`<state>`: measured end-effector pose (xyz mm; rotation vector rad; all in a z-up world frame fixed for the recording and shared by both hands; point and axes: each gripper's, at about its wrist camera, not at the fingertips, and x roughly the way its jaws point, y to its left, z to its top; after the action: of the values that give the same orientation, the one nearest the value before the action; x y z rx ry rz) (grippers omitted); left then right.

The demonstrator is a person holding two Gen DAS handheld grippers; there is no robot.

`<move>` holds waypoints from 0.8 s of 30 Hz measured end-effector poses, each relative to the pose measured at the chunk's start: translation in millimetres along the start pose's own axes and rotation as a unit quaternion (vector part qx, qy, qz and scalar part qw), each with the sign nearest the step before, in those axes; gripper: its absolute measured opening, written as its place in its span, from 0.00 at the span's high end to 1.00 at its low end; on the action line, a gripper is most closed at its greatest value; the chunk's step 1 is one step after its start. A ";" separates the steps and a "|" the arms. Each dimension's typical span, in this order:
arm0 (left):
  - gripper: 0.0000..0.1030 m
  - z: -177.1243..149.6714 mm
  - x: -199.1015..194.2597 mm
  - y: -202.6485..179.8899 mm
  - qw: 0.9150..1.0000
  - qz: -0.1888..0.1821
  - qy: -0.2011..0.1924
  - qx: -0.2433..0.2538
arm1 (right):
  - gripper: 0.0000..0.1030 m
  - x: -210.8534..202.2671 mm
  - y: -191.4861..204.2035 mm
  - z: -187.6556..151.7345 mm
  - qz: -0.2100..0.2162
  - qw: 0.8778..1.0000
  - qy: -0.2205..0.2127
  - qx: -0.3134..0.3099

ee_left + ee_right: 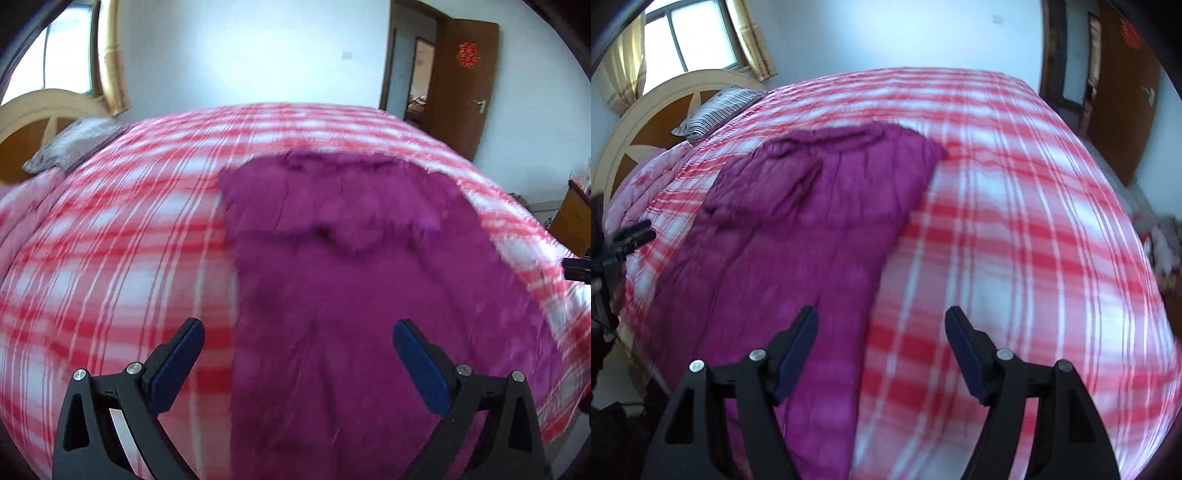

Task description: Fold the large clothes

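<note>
While both frames blur, the magenta garment [354, 266] lies flat on the plaid bedspread [110, 229]. Left gripper [297, 341] wide, empty. Right gripper [881, 328] wide, empty, lower centre.

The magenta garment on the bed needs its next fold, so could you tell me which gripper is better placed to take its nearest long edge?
Probably the left gripper: the magenta garment has its edge between its open fingers. The right gripper is similarly placed, so only marginally.

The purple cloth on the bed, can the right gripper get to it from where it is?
Probably yes. The right gripper hangs open and empty above the bed, right over the near edge of the purple cloth. Nothing lies between them, and the left gripper is off to the side.
</note>
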<state>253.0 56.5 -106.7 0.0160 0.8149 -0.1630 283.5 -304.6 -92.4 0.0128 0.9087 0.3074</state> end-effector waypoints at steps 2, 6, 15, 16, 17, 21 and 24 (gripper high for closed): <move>0.01 -26.5 -5.9 14.3 1.000 0.010 0.003 -0.023 | 0.29 -9.3 2.9 -22.1 -0.004 1.000 0.005 0.007; 0.01 -65.2 -9.0 32.1 0.997 0.049 0.002 -0.056 | 0.29 -15.0 9.6 -63.5 0.005 0.999 0.013 0.029; 0.02 -115.4 3.0 3.8 0.999 0.014 0.034 -0.007 | 0.48 21.0 24.8 -115.6 0.059 0.990 0.025 0.129; 0.05 -116.7 7.1 1.1 0.999 0.016 0.040 -0.002 | 0.52 25.4 25.8 -117.7 0.075 0.987 0.023 0.143; 0.12 -119.3 8.2 -0.5 0.999 0.021 0.037 0.005 | 0.60 29.2 27.8 -118.6 0.079 0.985 0.024 0.149; 0.90 -118.4 -3.5 -7.1 0.999 -0.019 0.035 0.036 | 0.88 34.3 37.6 -119.8 0.091 0.983 0.022 0.157; 0.93 -112.6 -31.8 -10.4 0.998 -0.043 0.011 0.043 | 0.90 13.8 52.2 -120.0 0.092 0.987 0.002 0.135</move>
<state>148.6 59.3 -160.4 0.0647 0.8307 -0.2789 184.7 -265.2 -169.9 0.3480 0.9491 0.3530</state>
